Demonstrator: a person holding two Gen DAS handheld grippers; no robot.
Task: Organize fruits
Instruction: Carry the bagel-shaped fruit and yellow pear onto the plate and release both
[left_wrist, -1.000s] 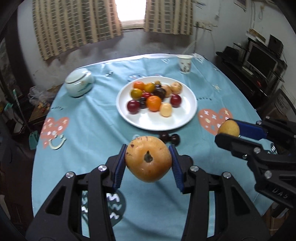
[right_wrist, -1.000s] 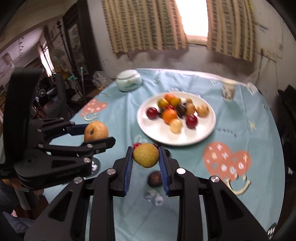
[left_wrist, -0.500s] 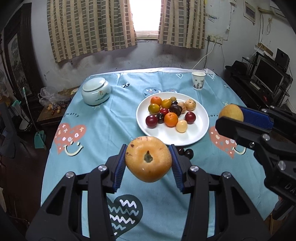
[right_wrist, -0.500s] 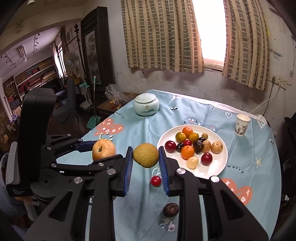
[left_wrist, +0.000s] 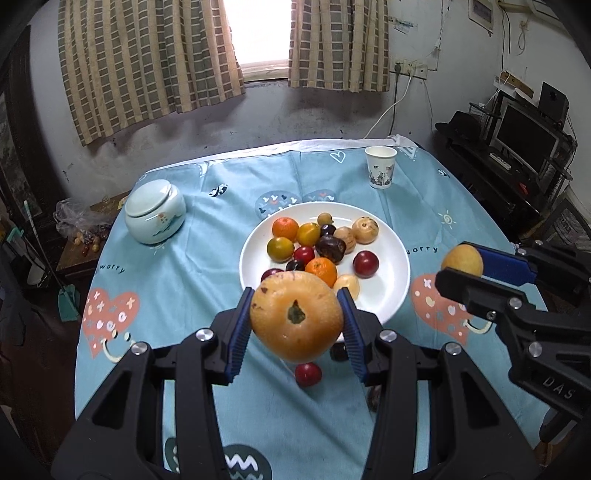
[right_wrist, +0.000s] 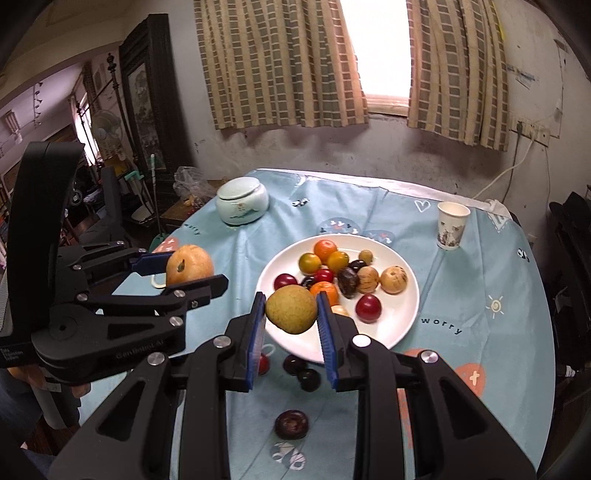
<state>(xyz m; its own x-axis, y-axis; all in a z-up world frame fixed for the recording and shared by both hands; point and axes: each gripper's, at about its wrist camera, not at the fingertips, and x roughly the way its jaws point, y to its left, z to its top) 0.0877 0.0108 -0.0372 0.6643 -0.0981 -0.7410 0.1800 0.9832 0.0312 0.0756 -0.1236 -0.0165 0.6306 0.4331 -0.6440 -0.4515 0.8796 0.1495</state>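
Note:
My left gripper (left_wrist: 295, 325) is shut on a large orange-yellow pear (left_wrist: 295, 315), held above the table in front of the white plate (left_wrist: 395, 280). It also shows in the right wrist view (right_wrist: 189, 264). My right gripper (right_wrist: 291, 314) is shut on a smaller yellow-green pear (right_wrist: 291, 309) above the plate's near rim (right_wrist: 402, 325); this pear also shows in the left wrist view (left_wrist: 462, 260). The plate holds several small fruits. Loose small fruits lie on the cloth: a red one (left_wrist: 308, 373), dark ones (right_wrist: 309, 379) and a dark round one (right_wrist: 291, 424).
A round table with a light blue patterned cloth (left_wrist: 207, 280). A lidded ceramic jar (left_wrist: 155, 211) stands at the back left, a paper cup (left_wrist: 381, 167) at the back right. A wall with curtains is behind; shelves with a monitor (left_wrist: 524, 136) are at the right.
Both grippers have risen and drawn back with their pears still held; the plate now sits lower and nearer in both views, and more of the wall shows.

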